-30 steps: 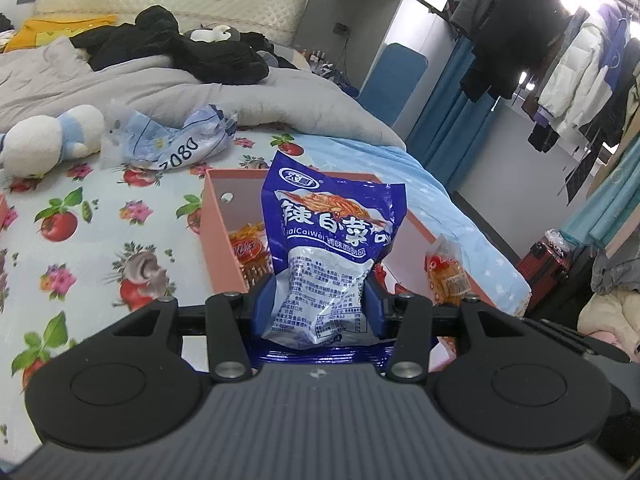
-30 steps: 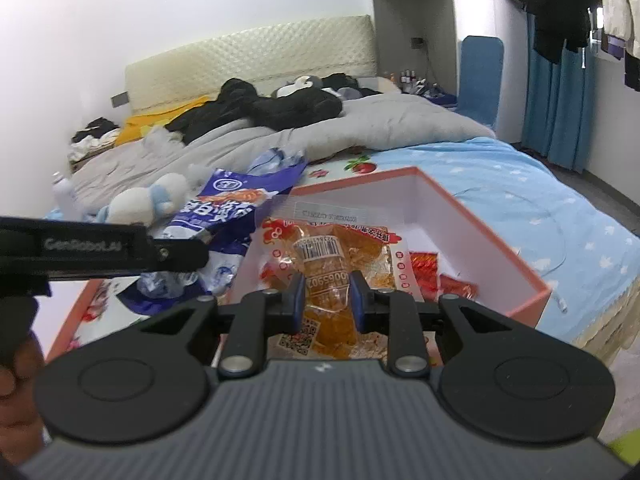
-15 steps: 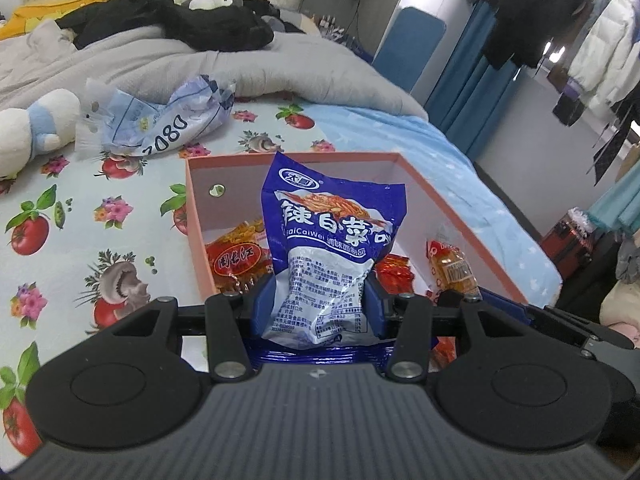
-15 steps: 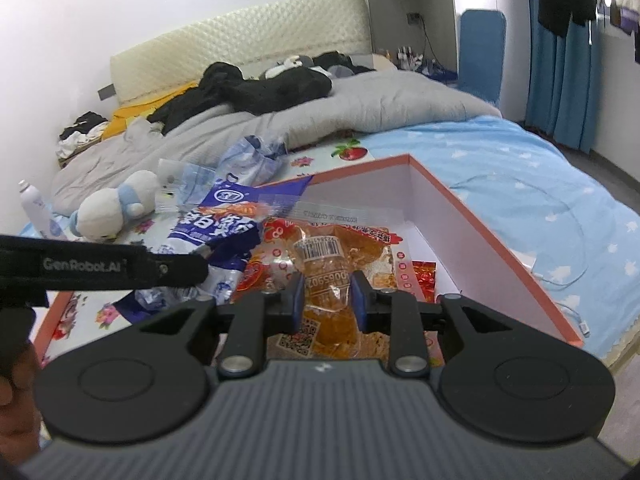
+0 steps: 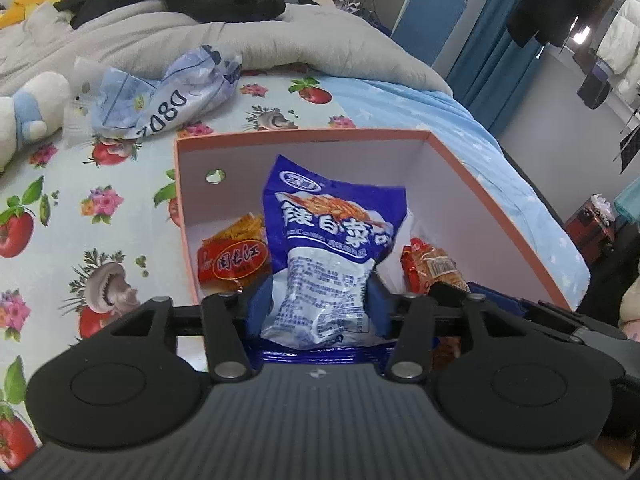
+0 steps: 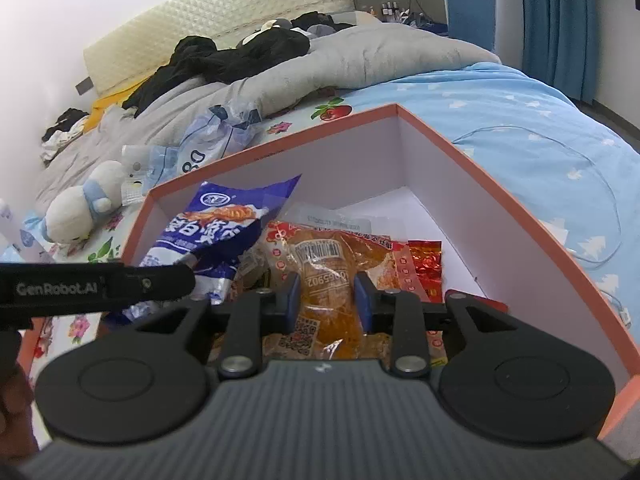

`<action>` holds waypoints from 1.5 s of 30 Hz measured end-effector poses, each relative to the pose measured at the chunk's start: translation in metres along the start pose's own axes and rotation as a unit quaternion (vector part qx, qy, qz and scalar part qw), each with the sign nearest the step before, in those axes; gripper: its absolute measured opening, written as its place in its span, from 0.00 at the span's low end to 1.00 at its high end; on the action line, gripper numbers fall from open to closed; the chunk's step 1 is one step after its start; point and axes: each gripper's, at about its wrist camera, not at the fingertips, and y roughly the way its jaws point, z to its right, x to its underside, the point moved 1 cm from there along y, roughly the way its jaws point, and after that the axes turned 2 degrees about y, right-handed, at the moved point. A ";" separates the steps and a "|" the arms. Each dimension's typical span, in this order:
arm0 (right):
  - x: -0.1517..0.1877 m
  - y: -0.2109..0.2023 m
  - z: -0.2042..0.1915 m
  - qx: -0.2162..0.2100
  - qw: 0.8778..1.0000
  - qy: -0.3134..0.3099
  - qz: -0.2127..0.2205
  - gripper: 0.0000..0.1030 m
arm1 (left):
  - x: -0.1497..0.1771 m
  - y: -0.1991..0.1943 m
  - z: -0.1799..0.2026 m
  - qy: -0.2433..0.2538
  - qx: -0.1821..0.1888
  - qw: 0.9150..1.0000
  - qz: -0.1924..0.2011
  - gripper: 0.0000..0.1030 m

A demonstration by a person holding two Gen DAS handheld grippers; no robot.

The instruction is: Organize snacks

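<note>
The left tool (image 5: 316, 312) has a blue snack bag (image 5: 332, 248) standing between its pads; its jaws have just been opening, and the left pad stands clear of the bag, so the hold is loose. The right tool (image 6: 326, 300) has an orange snack pack (image 6: 324, 276) between its pads; its jaws have just been opening too, and gaps show on both sides. Both packs are inside the orange-rimmed box (image 5: 500, 216), which sits on the bed (image 5: 80, 216) near its foot edge. A red packet (image 5: 234, 262) lies in the box's left corner. Beyond the box, a crumpled plastic bag (image 5: 160, 96) and a plush toy (image 5: 28, 108) lie on the flowered sheet, before a grey blanket (image 5: 200, 36).
</note>
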 end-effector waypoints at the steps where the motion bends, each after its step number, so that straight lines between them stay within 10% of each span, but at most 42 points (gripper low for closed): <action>1: -0.001 -0.001 0.000 0.000 1.000 -0.003 0.001 0.36 | -0.001 -0.003 -0.001 -0.004 -0.001 1.000 0.002 0.69; 6: -0.007 -0.022 0.000 0.001 1.000 -0.003 0.013 0.56 | -0.004 -0.035 -0.002 -0.009 -0.005 1.000 0.025 0.72; 28: -0.003 -0.191 -0.047 -0.019 0.989 -0.015 0.145 0.55 | 0.043 -0.243 0.007 0.029 0.021 0.988 0.148 0.72; 45: 0.053 -0.248 -0.059 -0.023 0.990 -0.021 0.137 0.55 | 0.124 -0.311 0.022 0.037 0.005 0.986 0.161 0.72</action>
